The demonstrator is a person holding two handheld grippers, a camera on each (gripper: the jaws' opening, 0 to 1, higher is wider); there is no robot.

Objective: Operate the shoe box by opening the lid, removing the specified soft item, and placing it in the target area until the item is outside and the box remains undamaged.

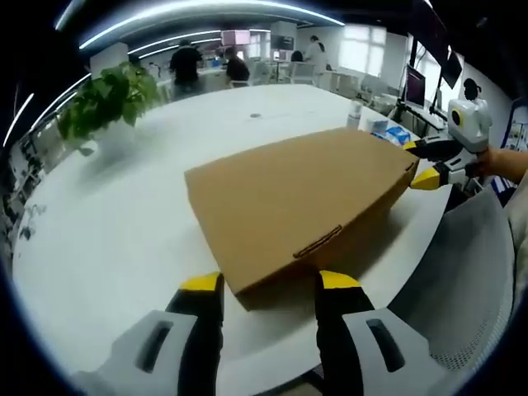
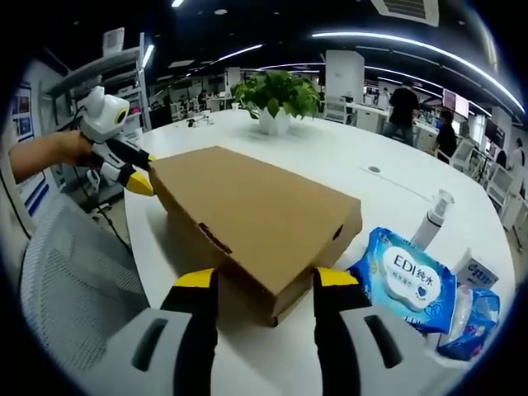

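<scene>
Cardboard shoe box (image 2: 256,227), one, closed.

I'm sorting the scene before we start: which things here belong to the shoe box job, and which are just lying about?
Job:
closed brown cardboard shoe box
left gripper
right gripper

Lying about:
blue wet-wipes pack
white pump bottle
potted green plant
grey mesh chair

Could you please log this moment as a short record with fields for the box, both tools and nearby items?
box: closed cardboard shoe box on the white table
left tool: open, jaws astride one box corner
right tool: open, jaws astride the opposite corner
soft item: not visible, lid shut
nearby: wet wipes pack, pump bottle, potted plant
seat: grey mesh chair
</scene>
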